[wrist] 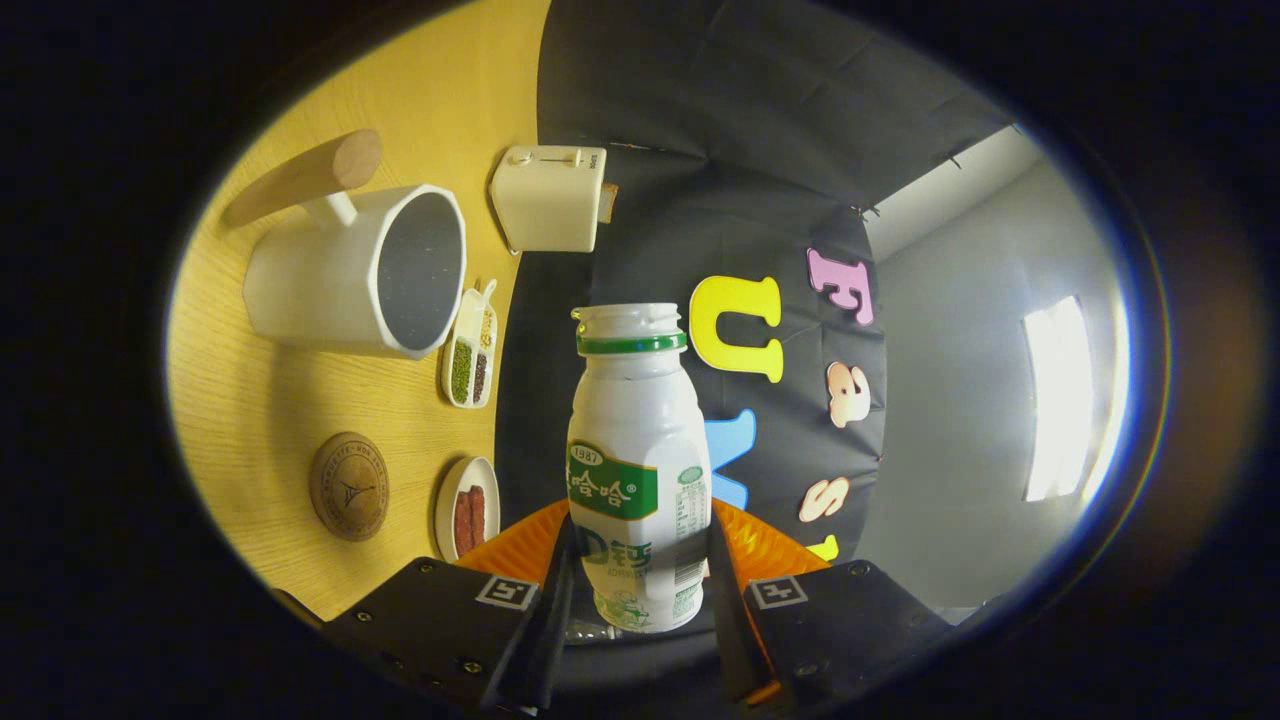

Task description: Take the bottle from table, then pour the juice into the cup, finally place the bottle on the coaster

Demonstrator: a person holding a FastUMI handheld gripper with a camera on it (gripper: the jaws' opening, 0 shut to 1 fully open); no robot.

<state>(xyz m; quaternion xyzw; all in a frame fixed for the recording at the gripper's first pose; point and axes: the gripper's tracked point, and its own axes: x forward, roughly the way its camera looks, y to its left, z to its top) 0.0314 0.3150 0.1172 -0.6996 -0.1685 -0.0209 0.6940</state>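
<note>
Two fingers: both press on the lower body of the bottle (638,470), one on each flank, so the gripper (640,580) is clenched on it.
Bottle: held between the fingers, cap off, open mouth with a green ring pointing away from the camera along the fingers.
Long axis: runs straight out from the gripper; the whole view is rolled, so the wooden table (300,450) stands as a wall off to one side and the bottle seems tipped toward lying level with it.
Cup: the white faceted cup (355,270) with a wooden handle lies on that table side, well apart from the bottle's mouth, its dark opening facing the bottle's side of the view.
Key relation: the mouth points past the cup, not into it; judged from this, pouring needs the mouth carried sideways over the cup's rim.
Coaster: the round cork coaster (348,486) lies bare, nearer the fingers than the cup.
Nearby: a seed tray (470,350), a small dish (467,520) and a toaster (548,198).
</note>
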